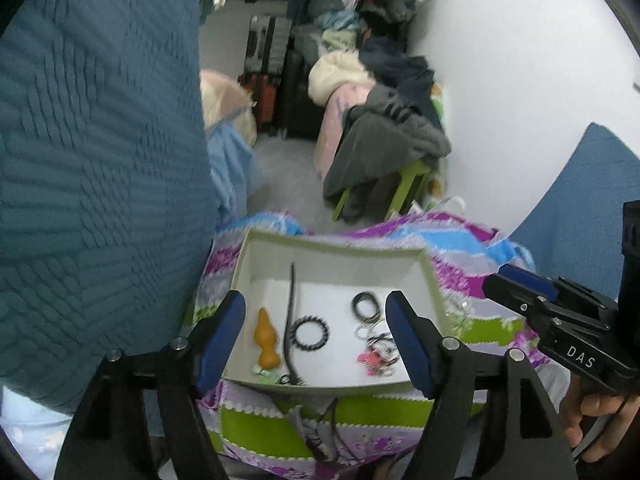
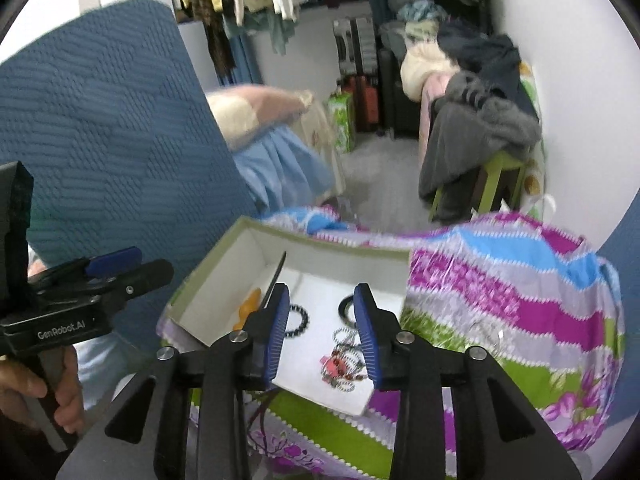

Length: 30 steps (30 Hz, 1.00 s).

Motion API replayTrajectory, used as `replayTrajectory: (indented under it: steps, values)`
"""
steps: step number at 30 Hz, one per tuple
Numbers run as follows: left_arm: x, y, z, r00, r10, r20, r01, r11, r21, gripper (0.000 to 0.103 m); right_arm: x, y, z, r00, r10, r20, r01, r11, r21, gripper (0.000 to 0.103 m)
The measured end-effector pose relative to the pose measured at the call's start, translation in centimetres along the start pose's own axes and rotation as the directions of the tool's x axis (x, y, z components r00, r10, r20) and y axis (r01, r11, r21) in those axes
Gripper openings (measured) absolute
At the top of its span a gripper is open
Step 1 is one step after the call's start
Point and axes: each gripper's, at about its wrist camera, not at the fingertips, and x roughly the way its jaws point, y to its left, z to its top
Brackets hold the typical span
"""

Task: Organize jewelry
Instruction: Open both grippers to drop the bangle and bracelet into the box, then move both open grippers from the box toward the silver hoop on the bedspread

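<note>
A shallow white box (image 1: 336,254) (image 2: 224,280) lies on a striped cloth. In it are an orange hair clip (image 1: 266,338), a long black stick (image 1: 290,320), a black beaded bracelet (image 1: 310,332) (image 2: 298,320), dark rings (image 1: 366,305) (image 2: 346,305) and a tangle of pink and beaded jewelry (image 1: 376,354) (image 2: 340,366). My left gripper (image 1: 316,336) is open and empty, hovering over the box's near side. My right gripper (image 2: 322,334) is open and empty above the jewelry tangle; it also shows in the left wrist view (image 1: 520,284).
The striped purple, green and blue cloth (image 2: 500,300) covers the surface around the box. A teal quilted cushion (image 1: 92,160) stands close on the left. A green stool piled with clothes (image 1: 384,148) and suitcases (image 1: 276,80) stand on the floor behind.
</note>
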Motion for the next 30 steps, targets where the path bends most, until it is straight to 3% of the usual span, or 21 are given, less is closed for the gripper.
replayTrajectory:
  steps: [10, 15, 24, 30]
  values:
    - [-4.3, -4.8, 1.0, 0.993, -0.071, 0.093, 0.071, 0.997, 0.005, 0.077, -5.7, -2.2, 0.9, 0.995, -0.013, 0.097, 0.015, 1.000, -0.023, 0.037]
    - [-5.0, -7.5, 0.8, 0.992, -0.070, 0.110, 0.069, 0.998, 0.009, 0.076, -8.0, -4.3, 0.5, 0.991, -0.030, 0.131, 0.034, 0.999, -0.027, 0.037]
    - [-4.4, -12.3, -0.2, 0.987, -0.097, 0.129, 0.095, 0.995, 0.016, 0.076, -10.2, -8.4, -1.6, 0.983, -0.069, 0.171, 0.075, 0.997, -0.031, 0.037]
    - [-1.0, -14.9, -1.9, 0.989, -0.095, 0.110, 0.096, 0.995, -0.008, 0.075, -9.8, -11.6, -3.9, 0.983, -0.084, 0.164, 0.086, 0.996, -0.002, 0.037]
